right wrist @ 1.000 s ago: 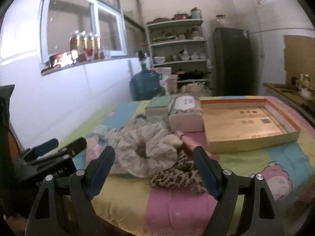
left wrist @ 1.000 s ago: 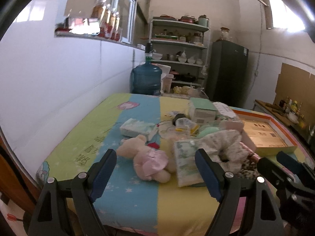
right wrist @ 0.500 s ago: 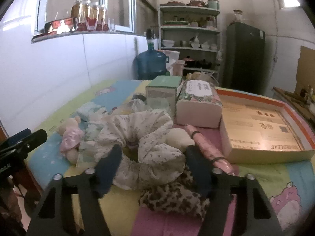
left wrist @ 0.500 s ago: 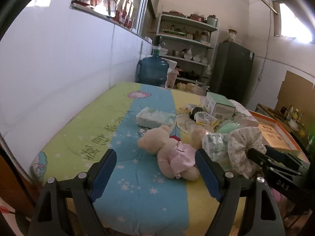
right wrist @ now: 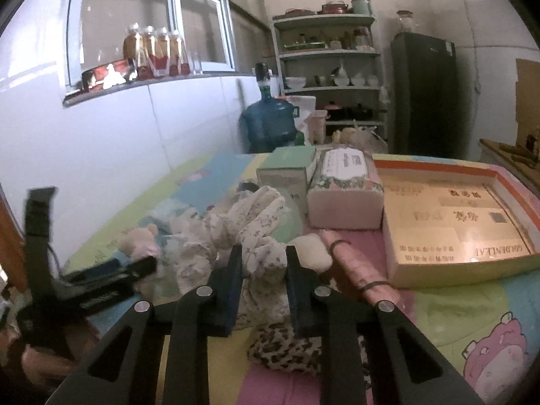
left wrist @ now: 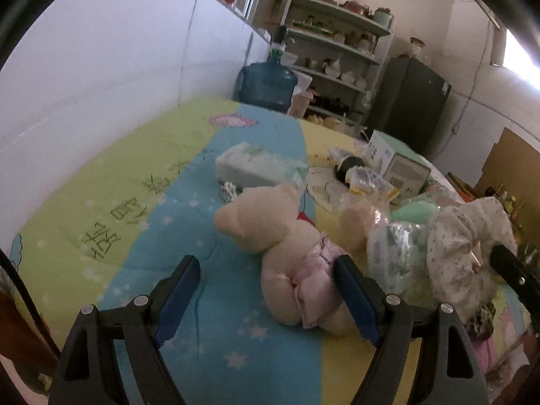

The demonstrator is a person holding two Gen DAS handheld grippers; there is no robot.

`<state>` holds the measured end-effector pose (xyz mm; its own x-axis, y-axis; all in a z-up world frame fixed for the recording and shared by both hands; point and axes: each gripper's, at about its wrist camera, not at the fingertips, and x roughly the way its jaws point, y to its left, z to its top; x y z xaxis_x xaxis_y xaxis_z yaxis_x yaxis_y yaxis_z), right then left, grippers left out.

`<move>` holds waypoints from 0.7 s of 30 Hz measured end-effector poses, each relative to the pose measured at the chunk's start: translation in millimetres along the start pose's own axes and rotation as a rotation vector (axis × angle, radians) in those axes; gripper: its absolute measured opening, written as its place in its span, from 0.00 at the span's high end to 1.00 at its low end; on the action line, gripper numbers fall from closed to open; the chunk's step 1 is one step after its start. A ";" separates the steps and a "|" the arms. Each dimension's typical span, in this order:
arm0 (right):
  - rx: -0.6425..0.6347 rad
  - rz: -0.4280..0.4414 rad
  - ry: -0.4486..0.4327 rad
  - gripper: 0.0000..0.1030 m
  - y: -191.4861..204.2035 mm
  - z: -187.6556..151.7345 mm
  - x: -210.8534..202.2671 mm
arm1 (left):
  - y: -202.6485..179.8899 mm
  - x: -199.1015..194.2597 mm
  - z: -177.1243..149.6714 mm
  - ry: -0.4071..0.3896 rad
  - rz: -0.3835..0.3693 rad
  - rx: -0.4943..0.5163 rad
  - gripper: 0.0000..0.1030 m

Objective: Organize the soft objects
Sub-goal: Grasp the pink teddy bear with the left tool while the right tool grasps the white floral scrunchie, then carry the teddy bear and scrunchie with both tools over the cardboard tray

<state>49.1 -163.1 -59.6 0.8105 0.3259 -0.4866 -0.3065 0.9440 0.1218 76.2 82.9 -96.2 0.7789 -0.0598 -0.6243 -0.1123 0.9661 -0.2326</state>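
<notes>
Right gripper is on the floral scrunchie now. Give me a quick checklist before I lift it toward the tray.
1. Grip: right gripper jaws are closing with the floral scrunchie fabric between them; whether the pads have bitten firmly: cannot tell.
2. Nothing else caught: leopard-print cloth lies under the jaws; whether it is pinched too: cannot tell.
3. Neighbours: pink rolled item and cream puff sit right beside the scrunchie: not ok, may drag.
4. Drop spot: the orange-rimmed tray holds nothing loose: ok.
5. Left gripper: open, with the plush bear ahead of it, apart from the scrunchie: ok.
</notes>
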 end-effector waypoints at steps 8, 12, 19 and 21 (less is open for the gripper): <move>0.016 0.020 -0.004 0.77 -3.4 -0.8 -6.1 | -19.7 -5.3 -1.4 -0.033 -0.119 0.051 0.69; 0.021 0.038 -0.031 0.77 -6.8 2.4 -11.5 | -17.5 -21.9 4.5 -0.078 -0.123 0.028 0.69; 0.030 0.069 -0.083 0.77 -10.5 14.4 -24.0 | -18.4 -58.1 26.0 -0.184 -0.115 0.040 0.69; 0.036 0.071 -0.104 0.77 -12.8 18.5 -29.3 | -25.2 -65.0 31.9 -0.196 -0.123 0.059 0.69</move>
<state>38.5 -183.8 -30.9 0.8353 0.3939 -0.3836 -0.3485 0.9189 0.1848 48.1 70.5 -25.9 0.8901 -0.1340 -0.4357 0.0232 0.9679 -0.2503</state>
